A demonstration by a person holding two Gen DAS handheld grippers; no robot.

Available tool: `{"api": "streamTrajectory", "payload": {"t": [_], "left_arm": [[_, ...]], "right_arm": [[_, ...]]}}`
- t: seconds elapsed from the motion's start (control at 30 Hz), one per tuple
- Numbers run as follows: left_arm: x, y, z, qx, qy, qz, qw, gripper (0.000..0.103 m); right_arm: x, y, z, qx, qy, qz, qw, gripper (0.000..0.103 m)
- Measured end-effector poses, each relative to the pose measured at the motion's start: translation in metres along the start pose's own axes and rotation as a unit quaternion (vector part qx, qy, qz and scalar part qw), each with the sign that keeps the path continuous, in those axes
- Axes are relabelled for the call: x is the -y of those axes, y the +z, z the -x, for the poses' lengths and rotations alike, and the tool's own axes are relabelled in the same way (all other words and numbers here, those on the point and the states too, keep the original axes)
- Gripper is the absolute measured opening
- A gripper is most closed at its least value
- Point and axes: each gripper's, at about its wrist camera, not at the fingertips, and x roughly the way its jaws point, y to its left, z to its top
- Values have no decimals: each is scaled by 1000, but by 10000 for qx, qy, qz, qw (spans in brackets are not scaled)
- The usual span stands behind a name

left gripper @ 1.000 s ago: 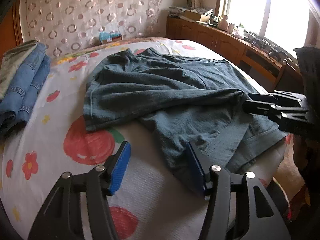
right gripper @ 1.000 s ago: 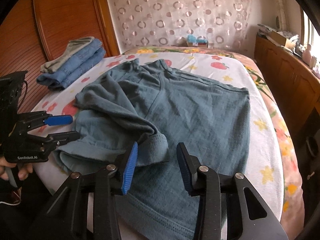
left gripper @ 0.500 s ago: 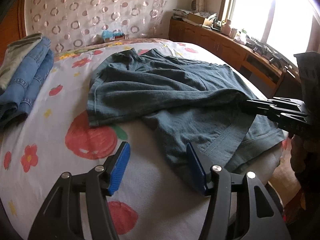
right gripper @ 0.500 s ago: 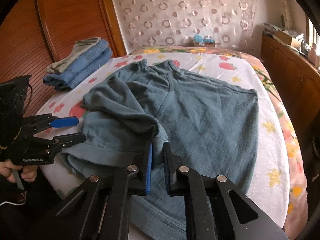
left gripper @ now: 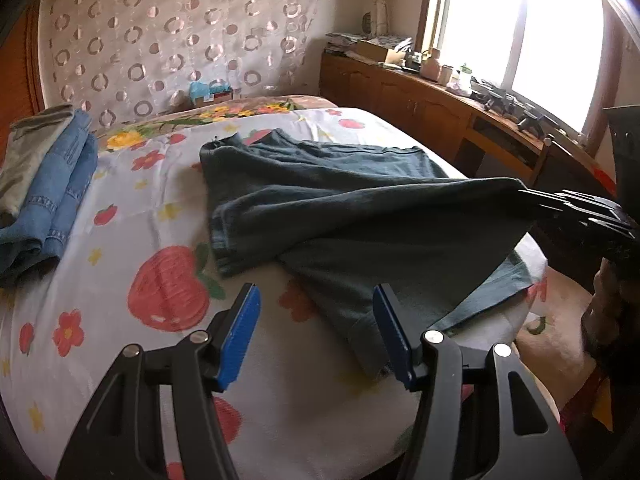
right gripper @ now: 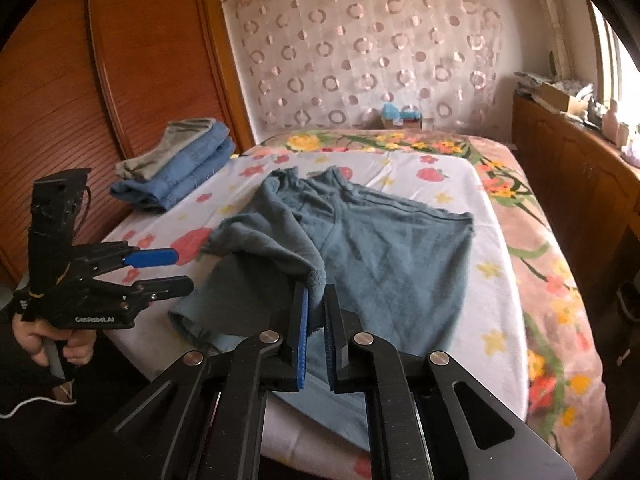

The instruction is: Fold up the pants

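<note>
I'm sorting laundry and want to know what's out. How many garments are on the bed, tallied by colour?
Teal-blue pants, spread out, one corner pinched in the right gripper: 1
Light blue denim, folded in the stack: at least 1, layers hard to separate
Grey-green garment, folded on top of the denim: 1
Total: 3 at least

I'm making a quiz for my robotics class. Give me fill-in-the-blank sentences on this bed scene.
1. The right gripper is shut on a fold of the teal ____.
2. The left gripper has its fingers ____, holding nothing.
3. The folded blue jeans lie stacked beside the wooden ____.
4. The bedsheet is printed with flowers and red ____.

Missing: pants; open; headboard; apples
</note>
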Motion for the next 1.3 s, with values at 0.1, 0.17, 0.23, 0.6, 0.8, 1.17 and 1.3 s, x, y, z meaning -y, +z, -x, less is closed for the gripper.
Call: {"api": "streamTrajectory", "payload": {"t": [0.1, 0.17, 0.23, 0.6, 0.8, 1.17, 1.3], "left_arm": [[4, 1, 1, 14, -23, -39, 10000, 58], [6, 2, 1, 18, -35, -54, 10000, 58], [8, 2, 1, 13, -46, -71, 10000, 58], [16, 0, -6, -58, -84, -146, 9998, 58], [19, -2, -10, -104, -94, -145, 9998, 58], [19, -6, -19, -204, -91, -105, 9997, 58], [18, -6, -19, -183, -85, -85, 9998, 58]], "right_arm": [[3, -5, 10, 24, -86, -34, 10000, 5], [5, -9, 14, 1, -127, -75, 9999, 5], [9, -15, 17, -45, -165, -124, 9998, 5], [26, -42, 22, -226, -267, -434, 9984, 5], [25, -49, 20, -346, -348, -460, 9977, 5], [32, -55, 15, -437, -436, -616, 9962, 12], [30, -48, 20, -351, -522, -526, 9966, 22]]}}
